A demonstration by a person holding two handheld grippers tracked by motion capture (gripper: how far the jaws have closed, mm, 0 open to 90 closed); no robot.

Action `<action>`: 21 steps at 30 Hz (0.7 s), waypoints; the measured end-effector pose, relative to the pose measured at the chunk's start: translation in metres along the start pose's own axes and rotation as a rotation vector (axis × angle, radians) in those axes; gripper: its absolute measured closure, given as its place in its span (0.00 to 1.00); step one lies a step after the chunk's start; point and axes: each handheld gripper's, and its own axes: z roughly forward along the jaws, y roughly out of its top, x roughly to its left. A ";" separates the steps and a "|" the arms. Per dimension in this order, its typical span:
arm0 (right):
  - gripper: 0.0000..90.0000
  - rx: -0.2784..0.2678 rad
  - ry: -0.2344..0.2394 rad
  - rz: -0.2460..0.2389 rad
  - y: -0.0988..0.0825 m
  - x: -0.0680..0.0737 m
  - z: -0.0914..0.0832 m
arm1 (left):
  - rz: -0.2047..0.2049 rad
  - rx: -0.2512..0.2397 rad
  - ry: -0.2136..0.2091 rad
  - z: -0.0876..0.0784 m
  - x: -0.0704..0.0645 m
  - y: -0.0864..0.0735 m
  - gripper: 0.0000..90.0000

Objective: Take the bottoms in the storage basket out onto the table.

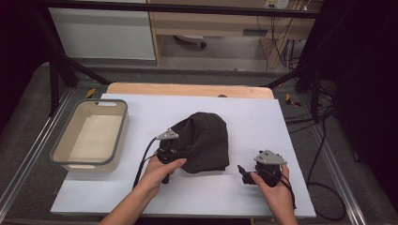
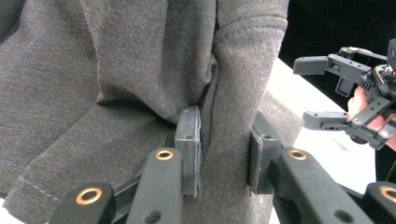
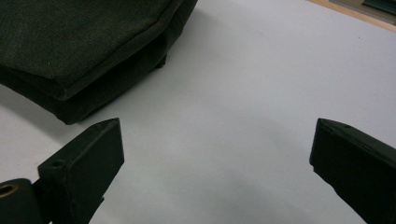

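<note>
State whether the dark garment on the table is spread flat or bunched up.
Bunched up: the dark garment sits as a rounded heap with folds, and the left gripper pinches one fold.

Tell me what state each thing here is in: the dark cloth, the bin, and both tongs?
Dark garment: bunched in a heap on the white table, a fold pinched.
Bin: upright, empty.
Left tongs: shut on a fold of the garment.
Right tongs: open, holding nothing, beside the garment.

A: Legible text on the dark garment [image 2: 116, 70] between the left gripper's [image 2: 223, 158] jaws?

B: None (plain knit, seams only). Nothing readable on the table sheet [image 3: 243, 93] between the right gripper's [image 3: 217, 161] jaws either.
</note>
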 end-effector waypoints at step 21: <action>0.05 0.010 -0.009 -0.009 0.000 0.004 -0.001 | 0.032 -0.024 0.039 -0.009 -0.001 -0.007 0.72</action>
